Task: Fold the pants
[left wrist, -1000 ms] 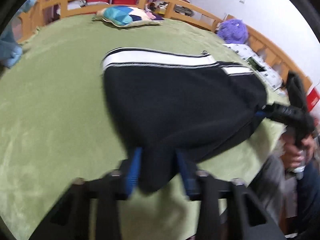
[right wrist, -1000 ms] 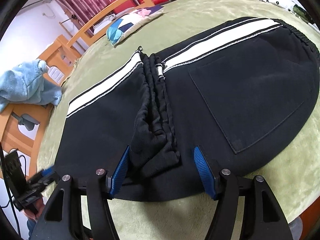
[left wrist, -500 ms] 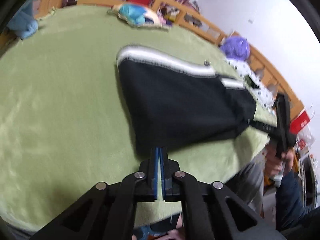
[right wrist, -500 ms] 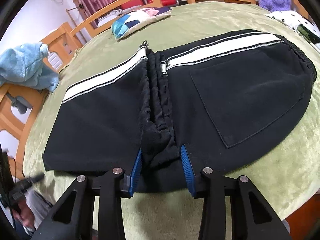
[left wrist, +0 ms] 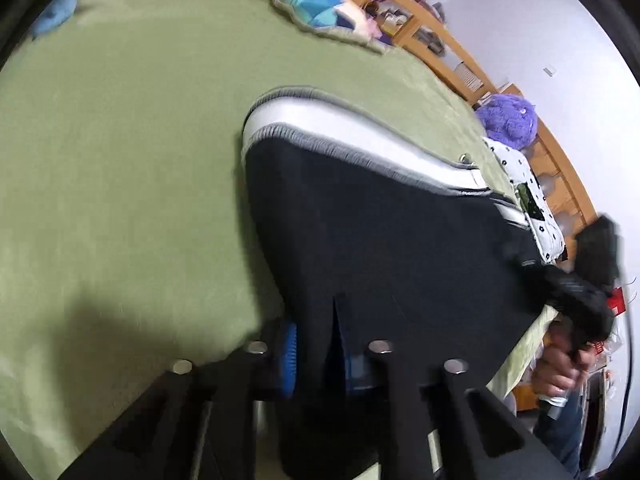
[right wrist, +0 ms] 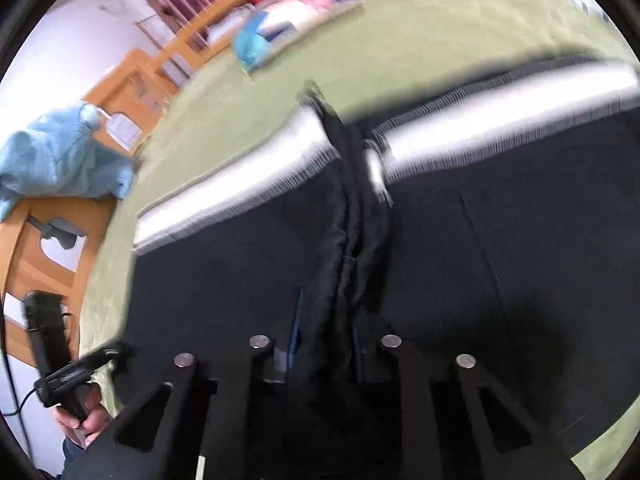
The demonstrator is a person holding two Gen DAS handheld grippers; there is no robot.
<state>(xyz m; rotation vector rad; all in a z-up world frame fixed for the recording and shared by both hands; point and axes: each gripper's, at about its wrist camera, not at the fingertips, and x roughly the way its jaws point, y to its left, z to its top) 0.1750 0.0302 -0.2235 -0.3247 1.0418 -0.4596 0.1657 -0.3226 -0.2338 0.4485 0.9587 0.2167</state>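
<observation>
Black pants [left wrist: 380, 248] with a white side stripe lie folded on a green bed cover [left wrist: 120, 160]. My left gripper [left wrist: 320, 356] is shut on the near hem corner of the pants, cloth bunched between its blue pads. In the right wrist view the pants [right wrist: 500, 248] fill the frame. My right gripper [right wrist: 328, 344] is shut on the bunched fold ridge at the near edge. Each gripper shows in the other's view: the right one [left wrist: 588, 276], the left one [right wrist: 76, 372]. Both views are blurred.
A blue patterned pillow [left wrist: 320, 8] lies at the far side of the bed. A purple plush toy [left wrist: 508, 120] and a spotted cloth [left wrist: 532, 208] sit by the wooden bed rail [left wrist: 460, 56]. A blue towel [right wrist: 56, 156] hangs on a wooden chair.
Both grippers now grip the pants' near edge; the left had been shut just off the hem, the right had been closing on the fold. Cloth sits closer and the views blur with motion.
</observation>
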